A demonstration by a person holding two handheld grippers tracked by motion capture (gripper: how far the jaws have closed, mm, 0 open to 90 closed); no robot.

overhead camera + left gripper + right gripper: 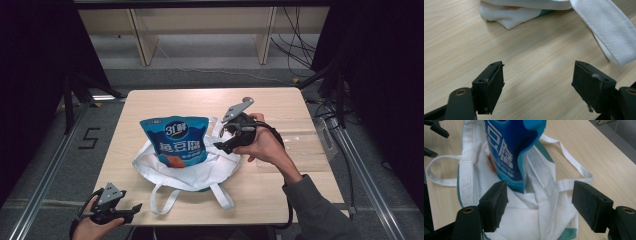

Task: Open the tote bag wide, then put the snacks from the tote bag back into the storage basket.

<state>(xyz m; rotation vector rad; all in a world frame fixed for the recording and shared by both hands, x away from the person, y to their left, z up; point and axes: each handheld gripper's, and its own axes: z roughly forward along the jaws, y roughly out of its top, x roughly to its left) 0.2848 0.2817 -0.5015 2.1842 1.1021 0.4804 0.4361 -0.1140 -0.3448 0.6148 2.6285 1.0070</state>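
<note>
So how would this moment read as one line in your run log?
blue snack pouch on white tote bag | right hand-held gripper open, beside pouch | left hand-held gripper open

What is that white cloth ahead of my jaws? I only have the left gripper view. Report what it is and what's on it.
Observer: It is a white cloth tote bag lying flat on the table, with a glossy blue snack pouch on top of it.
Operator: Now give me the right gripper's position.
Observer: The right gripper is at the pouch's right edge, over the bag, with its jaws open.
</note>
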